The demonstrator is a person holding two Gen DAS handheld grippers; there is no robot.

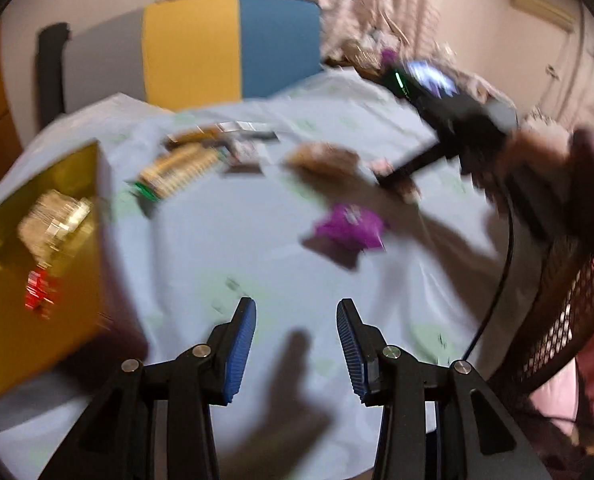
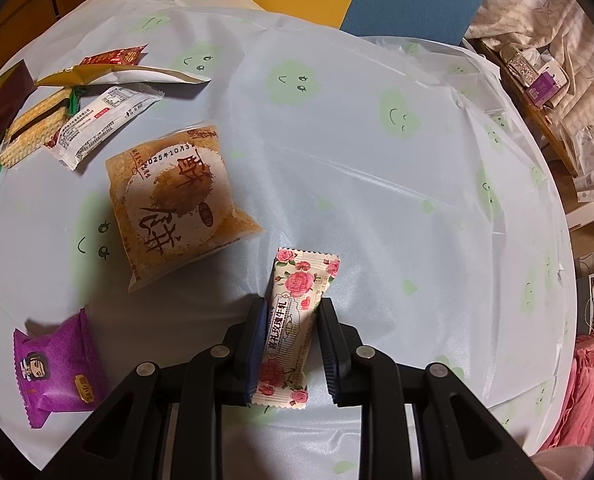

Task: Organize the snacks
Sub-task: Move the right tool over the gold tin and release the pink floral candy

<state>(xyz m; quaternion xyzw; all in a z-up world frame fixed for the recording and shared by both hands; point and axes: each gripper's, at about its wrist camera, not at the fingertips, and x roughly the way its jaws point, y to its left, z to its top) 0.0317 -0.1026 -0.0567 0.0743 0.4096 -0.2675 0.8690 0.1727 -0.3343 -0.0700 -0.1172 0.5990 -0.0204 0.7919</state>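
My right gripper (image 2: 291,308) is shut on a rose-patterned candy bar (image 2: 297,312), its pads pressing both sides, low over the pale blue tablecloth (image 2: 377,160). To its left lie a brown pastry pack (image 2: 179,200) and a purple snack pack (image 2: 55,366). Farther left are a white wrapper (image 2: 101,122), a cracker pack (image 2: 33,130) and a red packet (image 2: 113,56). My left gripper (image 1: 296,312) is open and empty above the cloth. The left wrist view is blurred; it shows the purple pack (image 1: 349,226), the pastry pack (image 1: 323,158) and the right gripper (image 1: 397,178).
A gold box (image 1: 45,260) holding snacks stands at the left of the table. A yellow and blue chair back (image 1: 233,44) is behind the table. A wicker chair (image 1: 565,308) stands at the right. A cluttered side shelf (image 2: 537,80) is at the far right.
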